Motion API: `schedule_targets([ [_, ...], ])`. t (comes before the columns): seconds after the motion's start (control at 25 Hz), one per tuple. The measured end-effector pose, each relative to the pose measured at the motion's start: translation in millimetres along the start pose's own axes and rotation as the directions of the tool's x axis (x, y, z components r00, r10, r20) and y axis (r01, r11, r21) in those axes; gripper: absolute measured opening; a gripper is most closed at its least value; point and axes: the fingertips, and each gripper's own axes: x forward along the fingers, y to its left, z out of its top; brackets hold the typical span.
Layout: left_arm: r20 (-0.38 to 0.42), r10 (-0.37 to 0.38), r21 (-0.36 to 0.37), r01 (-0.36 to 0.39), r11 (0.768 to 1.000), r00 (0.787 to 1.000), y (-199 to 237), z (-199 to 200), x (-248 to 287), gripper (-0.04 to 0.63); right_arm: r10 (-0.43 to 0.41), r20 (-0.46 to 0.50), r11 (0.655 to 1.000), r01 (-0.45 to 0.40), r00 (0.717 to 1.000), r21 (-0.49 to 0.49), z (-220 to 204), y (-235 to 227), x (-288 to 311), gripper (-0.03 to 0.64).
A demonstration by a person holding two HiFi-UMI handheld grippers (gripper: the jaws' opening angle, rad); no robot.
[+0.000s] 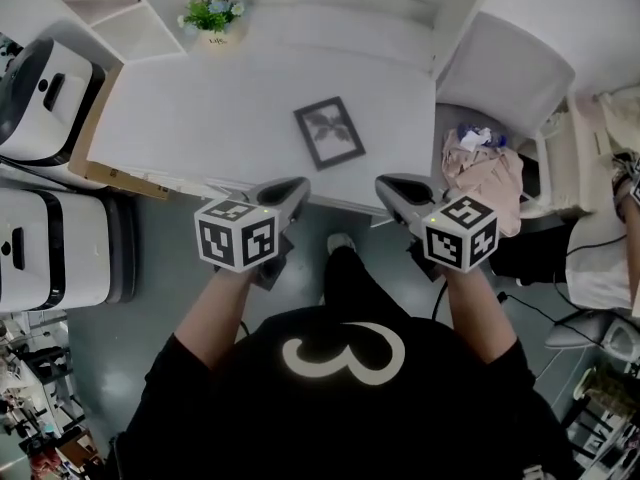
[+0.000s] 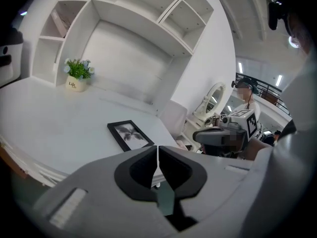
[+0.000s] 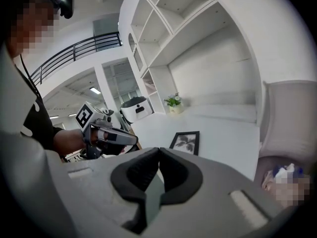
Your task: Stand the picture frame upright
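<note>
On table (image 1: 200,108): picture frame (image 1: 329,132) flat, long axis away, slightly leftward; left claw (image 1: 298,183), right claw (image 1: 384,182) clenched empty.

small potted plant (image 1: 211,15) at the back of the white desk (image 1: 200,118); pale chair (image 1: 505,63) just beside

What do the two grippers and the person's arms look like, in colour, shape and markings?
The left gripper and the right gripper both have grey, tapering bodies with black pads. Each carries a white cube with black square markers. The person wears a black short-sleeved shirt with a white figure on it.
</note>
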Motion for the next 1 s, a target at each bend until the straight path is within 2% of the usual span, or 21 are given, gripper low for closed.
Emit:
schedule_targets([
  [0.16,-0.035,0.031,-0.022,-0.031,0.999,0.999,27.5,11.1,22.0,0.014,-0.017,-0.052,0.999,0.015,0.998,-0.028,11.3,-32.8,30.8,-0.002],
  [0.2,-0.046,0.035,-0.025,-0.037,0.999,0.998,33.8,14.0,28.0,0.014,-0.016,-0.071,0.999,0.013,0.997,-0.032,12.5,-40.4,38.9,0.011],
  [0.24,-0.056,0.04,-0.029,-0.042,0.999,0.998,39.8,17.0,33.9,0.015,-0.012,-0.091,0.999,0.009,0.996,-0.035,13.3,-47.6,46.9,0.053],
  [0.32,-0.073,0.053,-0.04,-0.056,0.998,0.996,51.3,21.5,45.0,0.016,-0.005,-0.133,0.999,-0.001,0.991,-0.042,13.2,-61.5,62.6,0.067],
  [0.36,-0.082,0.06,-0.048,-0.064,0.997,0.995,56.5,22.4,50.4,0.028,-0.004,-0.151,0.999,-0.003,0.989,-0.048,12.5,-68.6,69.9,0.069],
  [0.44,-0.105,0.07,-0.066,-0.077,0.995,0.992,66.4,21.8,62.5,0.109,-0.007,-0.181,0.998,-0.004,0.984,-0.061,10.8,-83.9,83.6,0.086],
  [0.48,-0.116,0.075,-0.073,-0.084,0.994,0.99,71.5,21.4,68.7,0.129,-0.009,-0.193,0.998,-0.004,0.981,-0.066,10.3,-91.4,90.4,0.092],
  [0.8,-0.186,0.127,-0.084,-0.145,0.986,0.974,111.9,20.6,105.8,0.16,-0.02,-0.322,0.993,-0.02,0.946,-0.12,0.2,-126.9,143.0,0.117],
  [1.0,-0.229,0.144,-0.071,-0.164,0.984,0.963,123.2,14.0,123.6,0.16,-0.049,-0.358,0.99,-0.001,0.932,-0.138,-7.2,-141.8,162.4,0.118],
])
